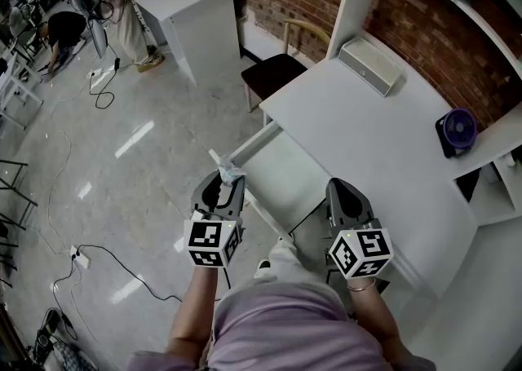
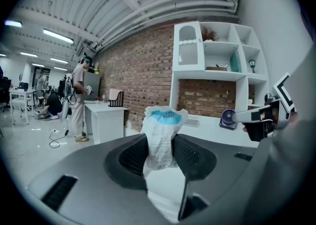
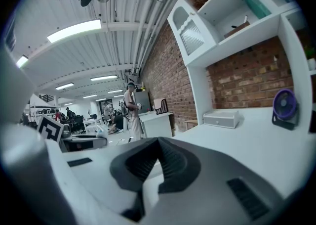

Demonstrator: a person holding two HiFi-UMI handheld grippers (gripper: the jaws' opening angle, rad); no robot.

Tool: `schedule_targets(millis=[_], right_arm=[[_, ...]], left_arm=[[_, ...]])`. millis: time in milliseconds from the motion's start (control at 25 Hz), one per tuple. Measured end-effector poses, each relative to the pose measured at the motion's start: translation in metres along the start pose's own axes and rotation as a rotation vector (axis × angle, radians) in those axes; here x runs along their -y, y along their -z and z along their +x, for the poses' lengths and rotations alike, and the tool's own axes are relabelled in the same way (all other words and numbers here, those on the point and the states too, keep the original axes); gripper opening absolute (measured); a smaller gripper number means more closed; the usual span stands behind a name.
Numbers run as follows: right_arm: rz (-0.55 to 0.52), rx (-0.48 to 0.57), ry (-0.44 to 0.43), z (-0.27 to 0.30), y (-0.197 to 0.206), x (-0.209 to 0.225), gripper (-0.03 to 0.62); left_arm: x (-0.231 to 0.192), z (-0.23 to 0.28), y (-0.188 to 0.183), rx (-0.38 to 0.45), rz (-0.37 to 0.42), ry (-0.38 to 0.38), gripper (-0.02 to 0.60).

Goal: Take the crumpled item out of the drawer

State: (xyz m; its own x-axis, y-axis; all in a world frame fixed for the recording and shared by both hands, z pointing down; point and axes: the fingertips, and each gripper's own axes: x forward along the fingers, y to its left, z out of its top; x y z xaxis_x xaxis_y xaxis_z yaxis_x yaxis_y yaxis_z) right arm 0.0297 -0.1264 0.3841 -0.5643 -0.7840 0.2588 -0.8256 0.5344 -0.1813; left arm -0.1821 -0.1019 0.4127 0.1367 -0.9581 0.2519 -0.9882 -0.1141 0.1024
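One crumpled packet (image 2: 162, 129) is clamped in the left gripper (image 2: 160, 151), up by the open drawer's (image 1: 287, 175) left edge, while the right gripper (image 3: 155, 163) hangs closed and empty; removal looks done, so next probably comes a steady carry to the worktop (image 1: 369, 134).

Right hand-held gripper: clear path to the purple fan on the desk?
Likely yes. The right hand-held gripper is empty, jaws together, and the desk between it and the purple fan is bare. The fan sits far back on it, so it's a stretch.
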Motion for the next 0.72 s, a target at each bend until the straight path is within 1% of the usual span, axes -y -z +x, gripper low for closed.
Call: schedule_targets(millis=[280, 720], right_arm=[[-0.001, -0.001, -0.008, -0.0006, 0.0004, -0.0027, 0.0], [-0.007, -0.009, -0.014, 0.002, 0.0025, -0.0063, 0.0]], left_arm=[[0.0015, -0.0014, -0.0009, 0.0, -0.016, 0.0, 0.155], [-0.0028, -0.0005, 0.0019, 0.003, -0.019, -0.002, 0.155]])
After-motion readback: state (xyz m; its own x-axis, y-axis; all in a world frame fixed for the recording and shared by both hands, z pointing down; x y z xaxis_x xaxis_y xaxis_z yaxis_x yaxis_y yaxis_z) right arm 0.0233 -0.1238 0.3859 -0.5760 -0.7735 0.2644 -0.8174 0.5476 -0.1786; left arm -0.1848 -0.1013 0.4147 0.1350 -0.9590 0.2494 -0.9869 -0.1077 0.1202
